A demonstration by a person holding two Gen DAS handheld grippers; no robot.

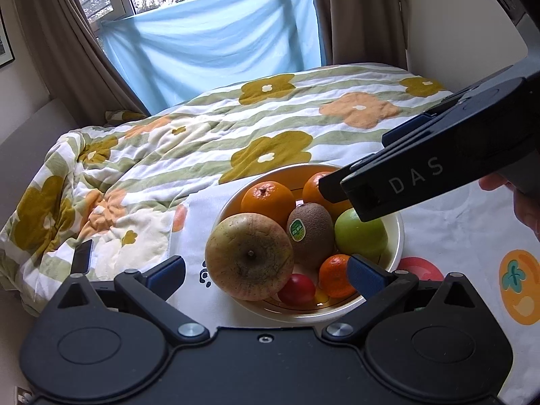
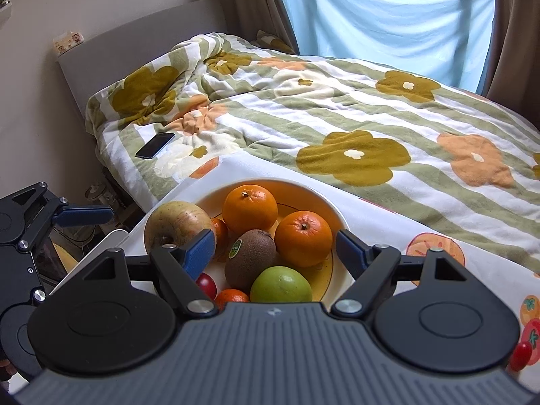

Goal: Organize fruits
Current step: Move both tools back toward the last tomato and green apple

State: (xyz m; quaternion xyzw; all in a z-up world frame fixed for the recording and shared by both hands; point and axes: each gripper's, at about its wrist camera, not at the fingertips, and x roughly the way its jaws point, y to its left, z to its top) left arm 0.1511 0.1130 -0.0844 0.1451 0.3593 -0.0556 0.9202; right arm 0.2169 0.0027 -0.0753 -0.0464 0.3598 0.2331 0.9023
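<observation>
- Fruits sit together in a cream bowl (image 1: 395, 253) with a yellow middle; the bowl stands near the far edge of a white cloth (image 2: 388, 229) printed with fruit pictures, close to the bed
- big yellow-brown apple (image 1: 249, 257) leans at the bowl's left rim; it touches the kiwi (image 1: 310, 234)
- kiwi wears a small green sticker (image 1: 296, 230); its words are too small to read
- two oranges (image 1: 267, 199) lie at the far side of the bowl; green apple (image 1: 360, 238) is by the right rim; a small orange (image 1: 334, 275) and a little red fruit (image 1: 297, 288) lie at the near rim
- left gripper (image 1: 266, 270) has its blue fingers (image 1: 366, 278) spread wide, holding nothing; the bowl shows between them
- right gripper (image 2: 275, 248) is wide apart too, with nothing pinched; white letters "DAS" (image 1: 415, 175) show on its side in the left view
- dark phone (image 2: 155, 145) lies on the flowered blanket (image 2: 337, 118)
- one small red fruit (image 2: 520, 356) lies on the cloth's right edge, well apart from the bowl
</observation>
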